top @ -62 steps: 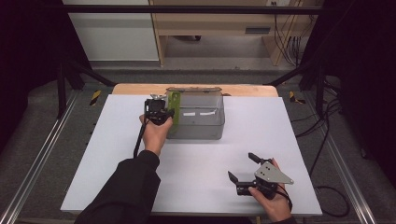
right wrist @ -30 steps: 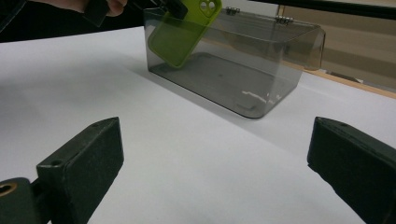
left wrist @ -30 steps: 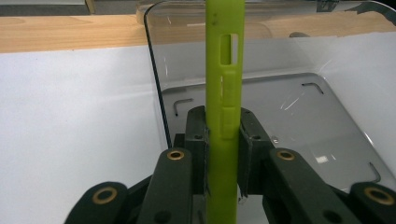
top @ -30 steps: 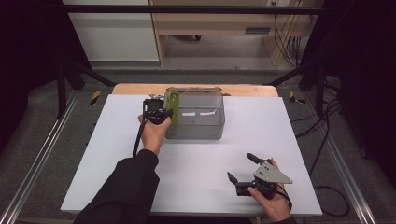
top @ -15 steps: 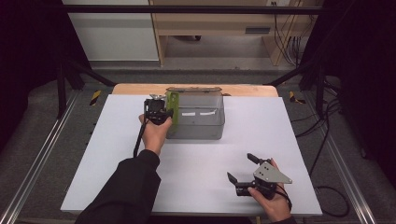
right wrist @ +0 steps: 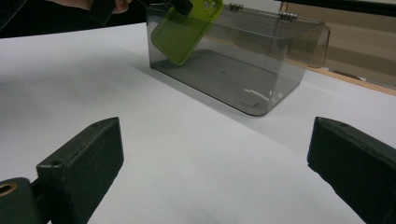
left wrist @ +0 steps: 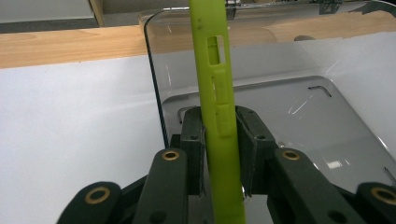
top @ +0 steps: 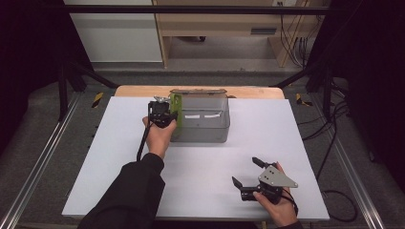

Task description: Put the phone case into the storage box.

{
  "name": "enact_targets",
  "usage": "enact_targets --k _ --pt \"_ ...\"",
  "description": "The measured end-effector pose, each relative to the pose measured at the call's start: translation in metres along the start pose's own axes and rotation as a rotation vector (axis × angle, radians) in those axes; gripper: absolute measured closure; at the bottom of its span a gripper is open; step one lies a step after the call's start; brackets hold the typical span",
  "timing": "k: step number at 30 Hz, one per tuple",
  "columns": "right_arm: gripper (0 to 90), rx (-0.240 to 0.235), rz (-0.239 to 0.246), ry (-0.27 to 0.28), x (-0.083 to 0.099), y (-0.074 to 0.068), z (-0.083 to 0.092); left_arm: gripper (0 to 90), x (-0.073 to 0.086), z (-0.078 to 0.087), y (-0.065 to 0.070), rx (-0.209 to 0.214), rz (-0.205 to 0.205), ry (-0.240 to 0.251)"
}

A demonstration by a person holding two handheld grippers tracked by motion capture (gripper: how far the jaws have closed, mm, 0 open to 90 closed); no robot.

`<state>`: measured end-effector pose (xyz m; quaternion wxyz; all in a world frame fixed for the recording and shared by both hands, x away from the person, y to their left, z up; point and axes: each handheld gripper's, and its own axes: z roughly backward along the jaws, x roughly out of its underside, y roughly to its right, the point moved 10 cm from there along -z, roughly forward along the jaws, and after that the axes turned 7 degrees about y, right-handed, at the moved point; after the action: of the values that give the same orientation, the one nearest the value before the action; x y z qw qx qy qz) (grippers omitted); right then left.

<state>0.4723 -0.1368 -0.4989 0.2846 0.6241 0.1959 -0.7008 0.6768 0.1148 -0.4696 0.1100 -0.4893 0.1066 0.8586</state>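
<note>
while the left gripper (top: 162, 114) clamps the green phone case (left wrist: 219, 116) on edge just inside the left wall of the clear box (top: 210, 133), probably for a tidy drop, the right gripper (top: 250, 174) rests wide open, well apart.

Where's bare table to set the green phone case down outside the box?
Free: the white tabletop left of the left gripper, the strip right of the clear grey plastic box, and the middle between box and right gripper. Crowded: the box's left end, where the lime-green phone case is clamped.
</note>
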Motion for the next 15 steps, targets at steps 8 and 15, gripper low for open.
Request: enact_targets --k 8,15 --pt "3.7 0.000 0.001 -0.003 0.0006 -0.0002 -0.0002 73.9 -0.0003 0.0001 0.0001 -0.001 -0.001 0.004" --pt "3.7 -0.001 0.001 -0.004 0.0007 -0.0005 -0.0003 73.1 -0.0001 0.0000 0.0006 -0.004 -0.010 0.006"
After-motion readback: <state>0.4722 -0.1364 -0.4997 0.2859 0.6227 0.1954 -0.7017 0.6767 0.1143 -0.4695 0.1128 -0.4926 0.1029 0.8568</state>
